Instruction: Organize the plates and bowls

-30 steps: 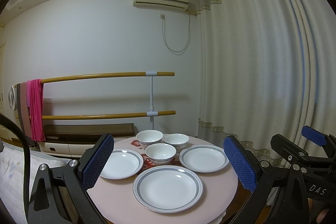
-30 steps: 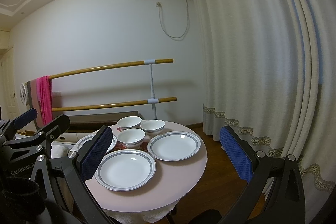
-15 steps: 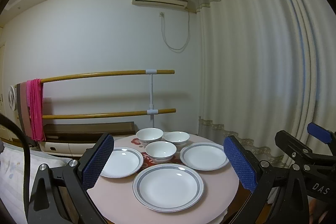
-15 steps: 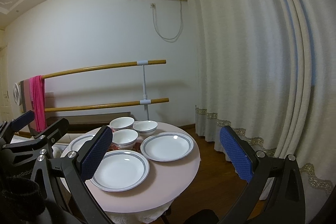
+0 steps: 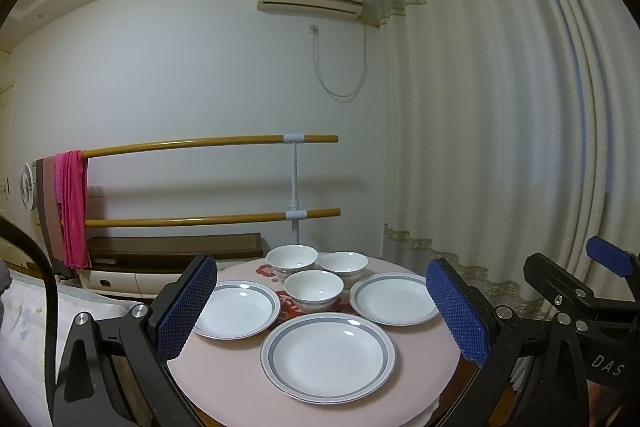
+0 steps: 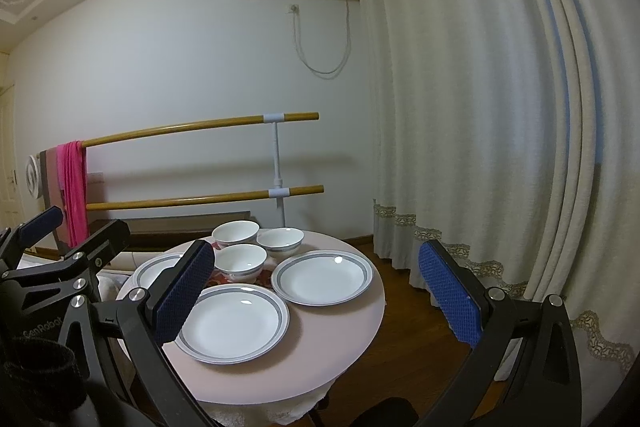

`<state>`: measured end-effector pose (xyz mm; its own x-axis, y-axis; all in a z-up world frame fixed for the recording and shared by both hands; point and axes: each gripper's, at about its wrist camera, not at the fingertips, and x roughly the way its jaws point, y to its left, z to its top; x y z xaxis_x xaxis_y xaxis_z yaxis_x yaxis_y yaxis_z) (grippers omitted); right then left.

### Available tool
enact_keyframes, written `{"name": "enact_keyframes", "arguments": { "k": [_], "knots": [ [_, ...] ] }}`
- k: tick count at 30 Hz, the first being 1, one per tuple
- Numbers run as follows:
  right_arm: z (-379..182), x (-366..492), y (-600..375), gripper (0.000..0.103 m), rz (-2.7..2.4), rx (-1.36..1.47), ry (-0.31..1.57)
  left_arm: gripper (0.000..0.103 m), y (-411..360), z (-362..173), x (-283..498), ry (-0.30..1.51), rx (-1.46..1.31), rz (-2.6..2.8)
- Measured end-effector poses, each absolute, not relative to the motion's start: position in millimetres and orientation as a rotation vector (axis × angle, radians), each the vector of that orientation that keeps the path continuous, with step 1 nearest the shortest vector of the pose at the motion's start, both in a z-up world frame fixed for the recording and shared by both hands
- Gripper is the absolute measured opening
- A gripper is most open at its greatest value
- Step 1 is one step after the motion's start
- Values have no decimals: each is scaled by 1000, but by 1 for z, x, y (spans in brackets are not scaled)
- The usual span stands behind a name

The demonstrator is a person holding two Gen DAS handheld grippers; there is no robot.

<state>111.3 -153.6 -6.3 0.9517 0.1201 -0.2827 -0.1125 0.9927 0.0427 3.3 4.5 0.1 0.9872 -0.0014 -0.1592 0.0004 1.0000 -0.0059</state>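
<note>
A small round table point(image 5: 248, 383) with a pale pink top carries three plates and three bowls, all white with a grey band. The near plate point(image 5: 328, 357) sits at the front edge. The left plate point(image 5: 236, 309) and the right plate point(image 5: 394, 298) lie behind it on either side, each apart from the others. Between those two stands the front bowl point(image 5: 314, 290), upright on a red printed patch of the tabletop. Behind it stand two more — the back left bowl point(image 5: 292, 259) and the back right bowl point(image 5: 343, 265) — just beside each other near the far edge.

The left gripper point(image 5: 320, 315) hangs above the near side of the table with its jaws spread wide and nothing between them; its blue pads point(image 5: 186, 311) frame the dishes without touching any. The right gripper point(image 6: 316, 297) is held the same way, jaws released and bare, looking at the table from further right, so the left plate is partly hidden behind its left pad.

Behind the table two wooden rails point(image 5: 208, 143) run along the white wall, with a pink cloth point(image 5: 72, 207) draped over the upper one. An air conditioner point(image 5: 310, 1) is mounted high on the wall, and a cream curtain point(image 5: 500, 147) fills the right side.
</note>
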Motion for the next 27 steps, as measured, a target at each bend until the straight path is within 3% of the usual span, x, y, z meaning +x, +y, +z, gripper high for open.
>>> {"name": "enact_keyframes", "arguments": {
  "k": [27],
  "knots": [
    [-6, 113, -148, 103, 130, 21, 276, 102, 6, 1, 4, 160, -10, 3]
  ]
}}
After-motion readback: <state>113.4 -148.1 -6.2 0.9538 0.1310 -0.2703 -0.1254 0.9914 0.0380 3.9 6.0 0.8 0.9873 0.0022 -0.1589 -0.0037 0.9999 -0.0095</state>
